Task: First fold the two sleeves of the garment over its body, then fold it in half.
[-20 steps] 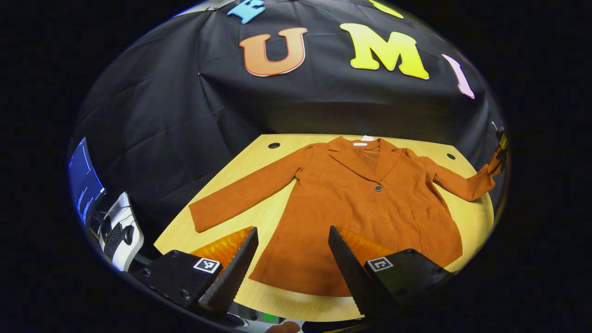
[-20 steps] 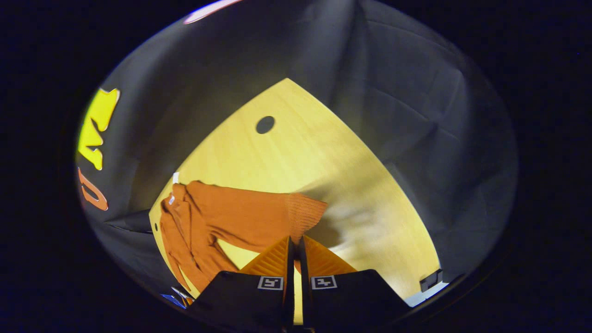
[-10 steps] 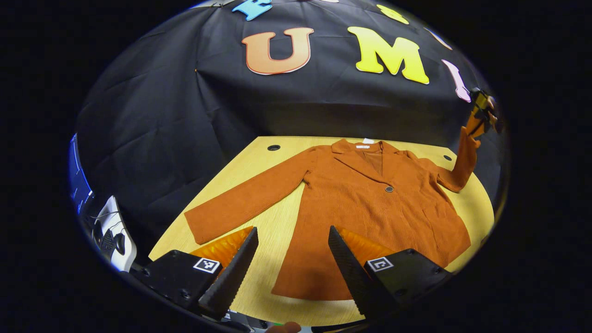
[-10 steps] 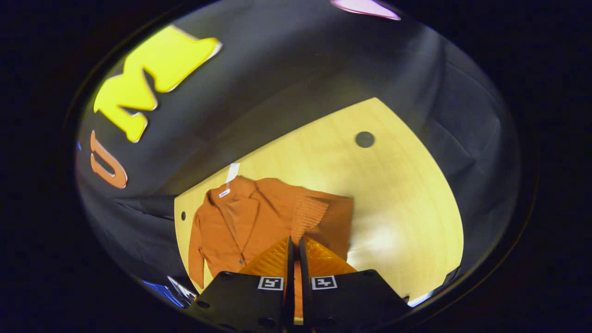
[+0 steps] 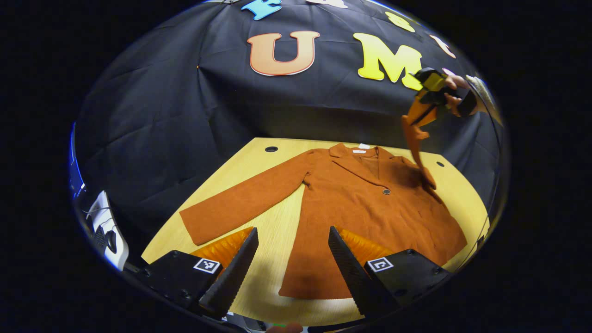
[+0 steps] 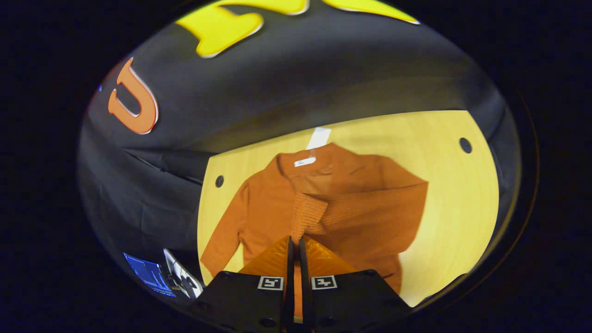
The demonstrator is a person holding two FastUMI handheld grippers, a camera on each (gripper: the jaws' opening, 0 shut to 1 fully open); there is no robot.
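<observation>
The right sleeve [image 5: 417, 138] has been lifted higher than a second ago and carried over the jacket [image 5: 370, 217], which lies spread on the counter [image 5: 259, 162]. The sleeve's cuff is clamped in the right hand-held gripper [image 6: 294, 245]. The left hand-held gripper [image 5: 291, 245] is held apart, above the jacket's hem.

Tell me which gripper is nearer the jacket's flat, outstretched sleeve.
Left. The left gripper hovers open just short of the flat sleeve on the table. The right gripper is raised beyond the jacket's far side, holding the other sleeve.
</observation>
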